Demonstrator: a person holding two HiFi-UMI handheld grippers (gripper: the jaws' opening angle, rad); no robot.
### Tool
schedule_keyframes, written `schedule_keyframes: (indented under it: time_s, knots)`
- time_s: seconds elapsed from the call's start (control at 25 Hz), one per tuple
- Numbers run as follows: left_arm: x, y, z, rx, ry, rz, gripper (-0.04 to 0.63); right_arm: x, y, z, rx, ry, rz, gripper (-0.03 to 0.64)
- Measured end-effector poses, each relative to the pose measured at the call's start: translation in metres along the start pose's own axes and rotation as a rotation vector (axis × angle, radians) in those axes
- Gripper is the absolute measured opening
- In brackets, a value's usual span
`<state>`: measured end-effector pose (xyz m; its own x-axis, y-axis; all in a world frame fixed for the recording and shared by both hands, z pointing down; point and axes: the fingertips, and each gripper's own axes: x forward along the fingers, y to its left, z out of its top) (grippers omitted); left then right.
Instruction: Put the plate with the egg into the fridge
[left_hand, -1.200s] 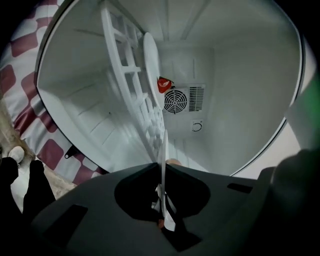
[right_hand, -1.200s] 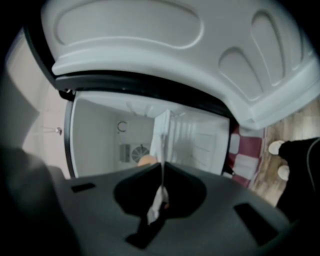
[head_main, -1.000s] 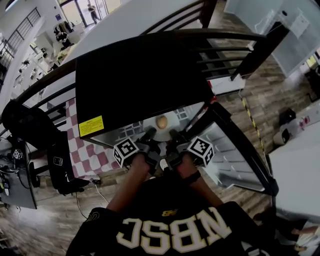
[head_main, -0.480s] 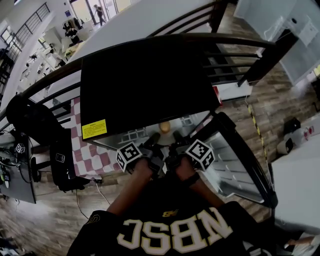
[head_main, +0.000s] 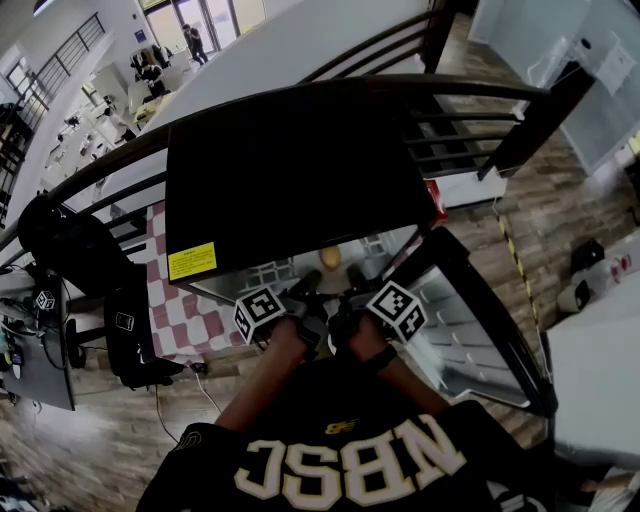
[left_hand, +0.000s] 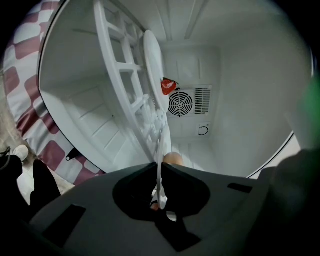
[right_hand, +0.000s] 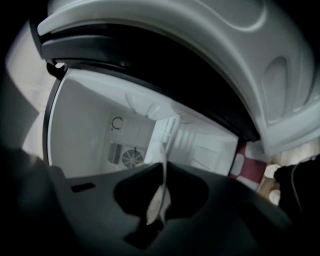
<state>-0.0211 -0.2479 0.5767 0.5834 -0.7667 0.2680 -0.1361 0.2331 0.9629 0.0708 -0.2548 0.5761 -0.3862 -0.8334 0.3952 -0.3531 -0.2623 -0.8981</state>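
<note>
A white plate (head_main: 314, 260) carrying a brown egg (head_main: 331, 258) is held level at the mouth of the open fridge (head_main: 290, 170), partly hidden under its black top. My left gripper (head_main: 308, 288) is shut on the plate's near rim, and my right gripper (head_main: 352, 288) is shut on the rim beside it. In the left gripper view the plate (left_hand: 161, 150) runs edge-on between the jaws of the left gripper (left_hand: 159, 171), with the egg (left_hand: 173, 159) just past them. In the right gripper view the plate rim (right_hand: 160, 195) is pinched in the right gripper (right_hand: 162, 172).
The white interior holds a slatted shelf (left_hand: 131, 95), a round fan grille (left_hand: 181, 103) and a small red item (left_hand: 167, 86) on the back wall. The fridge door (head_main: 470, 320) hangs open at the right. A checkered cloth (head_main: 185, 310) lies under the fridge, a black chair (head_main: 70, 250) stands left.
Both grippers have carried the plate forward into the fridge opening. Less of the plate and egg shows from above, as the black top now covers more of them.
</note>
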Motion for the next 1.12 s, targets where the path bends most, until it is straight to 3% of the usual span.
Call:
schedule_keyframes:
  time_s: [0.28,0.48,0.56,0.68,0.76,0.96,1.12]
  knots:
    - [-0.007,-0.002,0.0,-0.011,0.006,-0.017,0.1,0.0,-0.001,0.007,-0.019,-0.05,-0.009,0.029]
    - [-0.015,0.002,-0.001,-0.024,0.004,-0.025,0.109,0.002,-0.002,0.014,-0.044,-0.079,-0.003,0.031]
    - [-0.019,0.004,-0.002,-0.032,0.007,-0.026,0.109,0.003,-0.004,0.013,-0.053,-0.072,-0.007,0.071]
    - [-0.024,0.007,-0.004,-0.043,0.013,-0.026,0.109,0.005,-0.007,0.008,-0.052,-0.046,0.016,0.189]
    - [-0.027,0.007,-0.006,-0.048,0.017,-0.03,0.112,0.003,-0.007,0.005,-0.051,-0.036,0.041,0.224]
    - [-0.032,0.008,-0.006,-0.03,0.029,-0.045,0.112,-0.013,-0.003,0.001,-0.062,-0.033,0.093,0.242]
    - [-0.039,0.005,-0.006,-0.041,0.034,-0.061,0.112,-0.028,-0.004,-0.007,0.008,-0.019,0.124,0.241]
